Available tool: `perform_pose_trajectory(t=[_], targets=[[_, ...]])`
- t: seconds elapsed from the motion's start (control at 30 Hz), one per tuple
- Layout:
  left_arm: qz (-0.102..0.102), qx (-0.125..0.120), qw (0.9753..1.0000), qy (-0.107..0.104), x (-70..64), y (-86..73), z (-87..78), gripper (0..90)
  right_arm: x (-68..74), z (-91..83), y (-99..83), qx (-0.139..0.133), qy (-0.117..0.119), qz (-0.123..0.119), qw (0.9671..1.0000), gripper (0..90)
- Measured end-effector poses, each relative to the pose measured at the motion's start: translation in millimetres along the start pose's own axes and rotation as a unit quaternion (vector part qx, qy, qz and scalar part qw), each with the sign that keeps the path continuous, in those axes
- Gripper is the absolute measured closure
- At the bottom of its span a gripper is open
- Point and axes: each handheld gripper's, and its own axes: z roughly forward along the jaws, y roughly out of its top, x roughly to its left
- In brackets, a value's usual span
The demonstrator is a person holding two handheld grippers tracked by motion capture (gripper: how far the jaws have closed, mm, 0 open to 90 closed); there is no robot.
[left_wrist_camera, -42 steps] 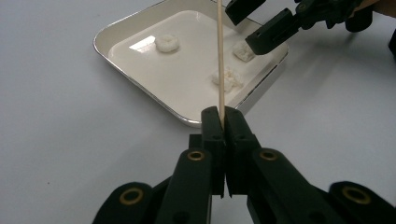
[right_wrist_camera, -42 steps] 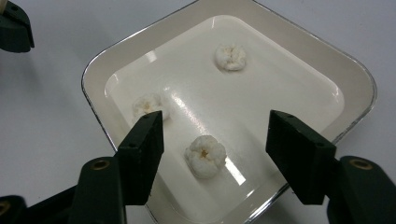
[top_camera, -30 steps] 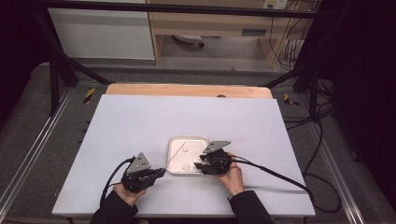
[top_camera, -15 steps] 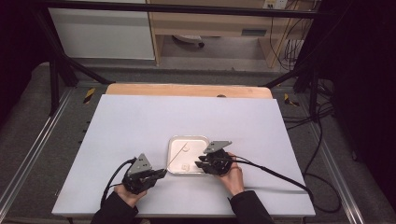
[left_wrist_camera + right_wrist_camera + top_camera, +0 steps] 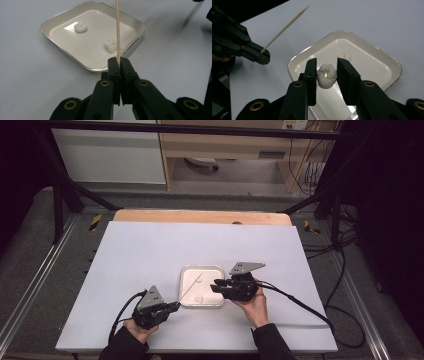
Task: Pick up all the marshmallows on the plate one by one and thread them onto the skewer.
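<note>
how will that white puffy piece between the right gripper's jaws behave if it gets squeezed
The white puffy piece looks lumpy and airy, so it is probably very light and crushable. The right gripper has its jaws on either side, seemingly not yet pressing. Its rounded shape may let it roll or skid on the glossy tray.

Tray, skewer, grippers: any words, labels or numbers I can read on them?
None readable. The tray is plain, the skewer bare wood, and the left gripper and right gripper are unmarked black. A label on the far cabinet is too blurred to read.
</note>
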Motion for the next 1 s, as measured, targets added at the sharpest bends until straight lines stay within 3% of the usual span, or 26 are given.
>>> perform_pose_trajectory(t=[0.17, 0.4, 0.77, 1.0], targets=[[0.004, -0.006, 1.0000, 0.000, -2.4, 0.2, 0.2, 88.3, -1.8, -9.9, 9.4, -0.037, 0.023, 0.032, 0.9985, 70.7], [0.005, -0.013, 0.9999, -0.002, -4.1, 0.3, 1.0, 88.2, -8.2, -18.9, 21.1, -0.083, 0.056, 0.076, 0.9921, 70.8], [0.009, -0.021, 0.9997, -0.005, -6.2, 0.7, 1.3, 88.3, -8.7, -15.3, 32.5, -0.122, 0.087, 0.106, 0.9831, 70.2], [0.009, -0.026, 0.9996, -0.004, -6.5, 0.9, 0.4, 88.3, -10.1, -12.7, 33.0, -0.121, 0.096, 0.114, 0.9814, 70.4]])
